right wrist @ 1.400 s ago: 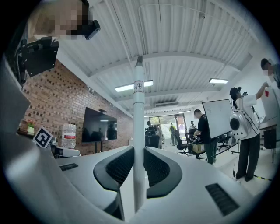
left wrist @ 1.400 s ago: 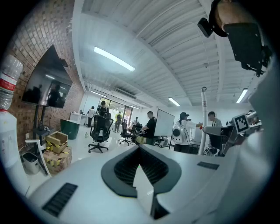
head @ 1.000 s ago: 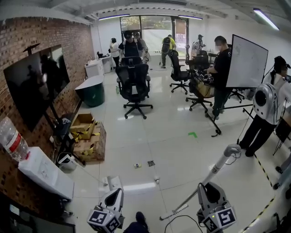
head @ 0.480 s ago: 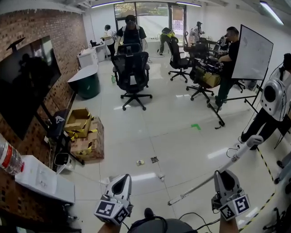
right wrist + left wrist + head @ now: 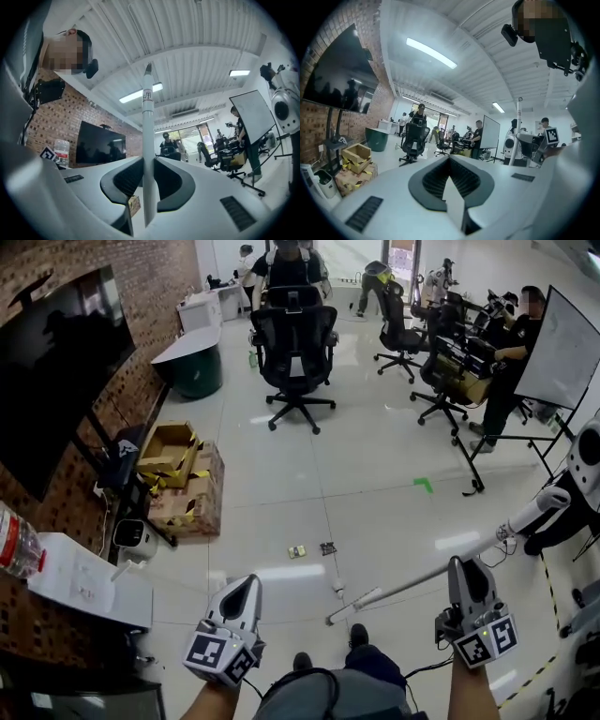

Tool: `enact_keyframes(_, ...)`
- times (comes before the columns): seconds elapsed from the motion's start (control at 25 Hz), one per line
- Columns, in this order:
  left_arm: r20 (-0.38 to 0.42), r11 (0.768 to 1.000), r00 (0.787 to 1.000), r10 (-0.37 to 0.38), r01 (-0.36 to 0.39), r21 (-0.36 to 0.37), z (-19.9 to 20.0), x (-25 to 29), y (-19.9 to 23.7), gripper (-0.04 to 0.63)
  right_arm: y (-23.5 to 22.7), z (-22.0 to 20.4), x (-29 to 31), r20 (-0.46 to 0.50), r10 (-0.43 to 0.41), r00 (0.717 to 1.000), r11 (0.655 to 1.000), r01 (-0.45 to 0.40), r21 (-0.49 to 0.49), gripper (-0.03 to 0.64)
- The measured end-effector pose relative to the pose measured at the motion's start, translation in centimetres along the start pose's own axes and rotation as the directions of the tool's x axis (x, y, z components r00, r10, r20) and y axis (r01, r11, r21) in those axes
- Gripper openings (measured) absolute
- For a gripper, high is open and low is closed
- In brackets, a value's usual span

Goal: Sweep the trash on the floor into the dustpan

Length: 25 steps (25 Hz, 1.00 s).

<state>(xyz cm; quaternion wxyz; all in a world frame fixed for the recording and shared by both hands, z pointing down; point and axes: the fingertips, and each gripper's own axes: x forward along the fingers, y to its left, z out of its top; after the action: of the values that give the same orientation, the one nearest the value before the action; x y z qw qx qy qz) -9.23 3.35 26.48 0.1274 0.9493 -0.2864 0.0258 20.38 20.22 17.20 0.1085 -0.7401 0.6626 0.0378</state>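
Firmly, the right gripper (image 5: 466, 567) clamps a white pole (image 5: 422, 579) that stands between its narrowly parted jaws, while the left gripper (image 5: 247, 586) has its jaws drawn together on a thin white sliver I cannot identify. Two grippers and one pole show, the pole slanting low over the floor (image 5: 375, 474) with its lower end between the grippers. Three small scraps of trash (image 5: 327, 547) lie on the floor just beyond that end, ahead of both grippers.

A glossy white tiled floor (image 5: 281, 512) runs past a red brick wall (image 5: 141, 277) bearing a black flat screen (image 5: 56, 362), black swivel office chairs (image 5: 295, 343), open cardboard boxes (image 5: 173, 474), under fluorescent strip lights (image 5: 431, 53).
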Motion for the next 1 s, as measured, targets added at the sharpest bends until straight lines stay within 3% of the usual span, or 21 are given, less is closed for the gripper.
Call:
enact_keyframes(0.24,-0.004,0.992,0.992,0.123,-0.123,0.025,-2.2,6.6,-1.0,0.006,-5.3,-5.5,6.8,-0.042,0.234,0.971,0.971,-0.231,0.068,0.098)
enact_keyframes(0.44,-0.021,0.971,0.971,0.237,-0.236,0.036,-4.6,14.0,-1.2,0.006,-12.6,-10.3,12.2,-0.091,0.308,0.947,0.947,-0.297,0.119,0.098)
enact_keyframes(0.56,-0.033,0.964,0.964,0.265,-0.264,0.017,-6.8,18.2,-1.3,0.006,-15.7,-14.0,14.6,-0.142,0.356,0.924,0.933,-0.343,0.108,0.098)
enact_keyframes(0.88,-0.166,0.951,0.938,0.305,-0.309,0.001,-15.5,27.0,0.7,0.006,-24.1,-27.1,16.8,-0.275,0.388,0.88,0.921,-0.379,0.088,0.098)
enact_keyframes(1.0,-0.23,0.951,0.926,0.299,-0.309,-0.01,-20.2,29.8,2.9,0.006,-27.9,-32.5,17.3,-0.275,0.336,0.901,0.942,-0.324,0.09,0.098)
